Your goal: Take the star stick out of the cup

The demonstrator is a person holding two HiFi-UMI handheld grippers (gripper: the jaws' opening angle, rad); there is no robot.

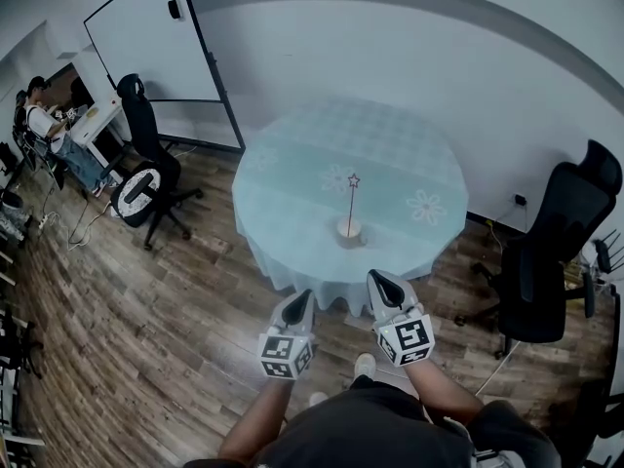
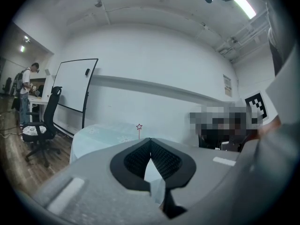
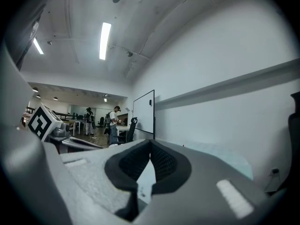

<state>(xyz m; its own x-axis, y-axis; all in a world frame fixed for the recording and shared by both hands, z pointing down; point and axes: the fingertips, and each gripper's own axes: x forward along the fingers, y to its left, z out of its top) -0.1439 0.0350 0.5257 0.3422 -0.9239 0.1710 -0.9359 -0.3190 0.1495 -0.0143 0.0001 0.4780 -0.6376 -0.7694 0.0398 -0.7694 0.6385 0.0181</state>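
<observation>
Pale teal cloth is covering the round surface (image 1: 292, 213), flower prints showing on it. Near its front edge a small cup (image 1: 348, 229) is standing, and the star stick (image 1: 352, 203) is rising upright out of it, star at the top. Short of that edge, the left gripper (image 1: 300, 300) and right gripper (image 1: 382, 281) are hovering side by side over the wooden floor (image 1: 146, 310), well apart from the cup. In the left gripper view the jaws are meeting at their tips, nothing lying between them. In the right gripper view the jaws are likewise pressing tip to tip, gripping nothing. One black office chair (image 1: 146, 164) is standing left of the surface, another chair (image 1: 556, 252) right. A whiteboard (image 1: 146, 37) is standing by the wall.
</observation>
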